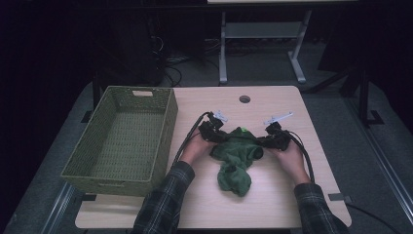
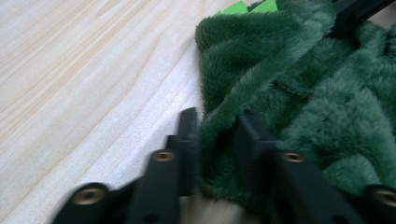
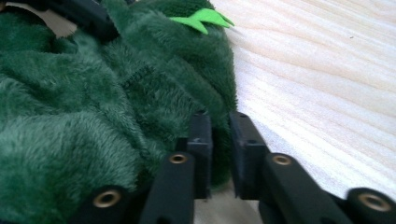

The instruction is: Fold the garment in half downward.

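My two tongs pinch a green cloth [image 1: 235, 161] mid-table.

Bare table [image 1: 272, 200] lies ahead and behind; a basket [image 1: 124, 139] fills the left edge. My left tongs [image 2: 215, 122] and right tongs [image 3: 219, 122] each clamp a fold of cloth between narrow jaws.

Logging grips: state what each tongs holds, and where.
Left tongs pinch the green fleece cloth at its left edge fold; right tongs pinch its right edge.

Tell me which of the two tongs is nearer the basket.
The left tongs, pinching the green cloth at its left edge, on the side towards the basket. The right tongs grip the cloth's far edge.
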